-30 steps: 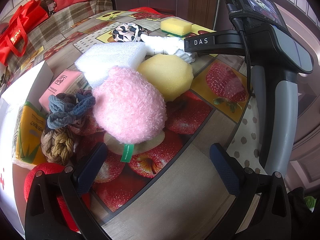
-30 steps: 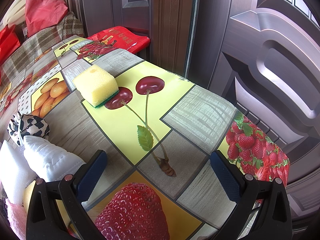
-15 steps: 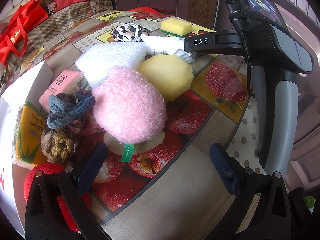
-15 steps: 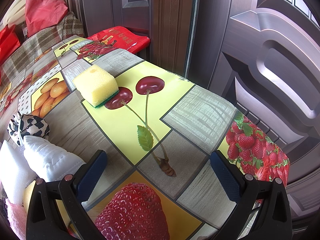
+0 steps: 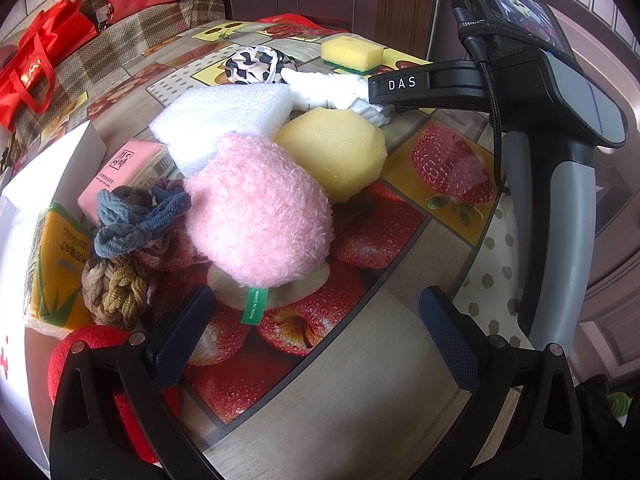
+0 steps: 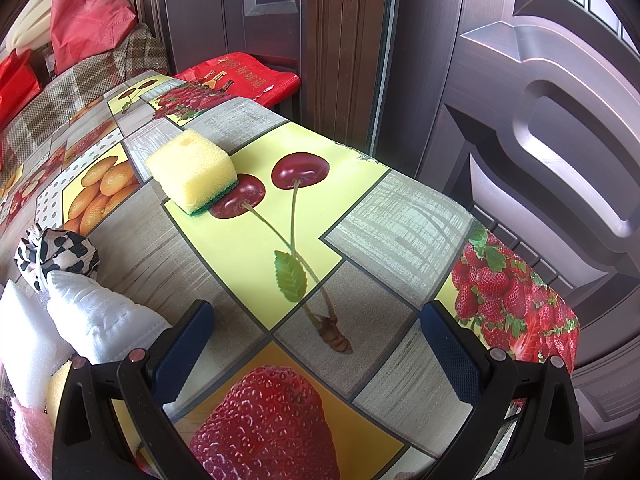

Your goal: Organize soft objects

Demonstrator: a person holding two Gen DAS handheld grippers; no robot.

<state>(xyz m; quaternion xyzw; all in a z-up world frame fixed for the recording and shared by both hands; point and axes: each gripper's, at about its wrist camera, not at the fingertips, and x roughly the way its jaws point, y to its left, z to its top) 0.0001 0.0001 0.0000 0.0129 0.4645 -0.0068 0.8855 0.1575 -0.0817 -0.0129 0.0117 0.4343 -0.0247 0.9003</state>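
Fuzzy pink plush point(image 5: 260, 212) against rounded porous yellow sponge point(image 5: 334, 152), white foam slab point(image 5: 224, 114).

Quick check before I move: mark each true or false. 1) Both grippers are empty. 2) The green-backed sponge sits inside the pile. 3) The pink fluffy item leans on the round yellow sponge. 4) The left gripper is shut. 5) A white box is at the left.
1) True: left gripper and right gripper hold nothing.
2) False: green-backed sponge lies apart, alone.
3) True: pink fluffy item touches round yellow sponge.
4) False: it is open.
5) True: white box.
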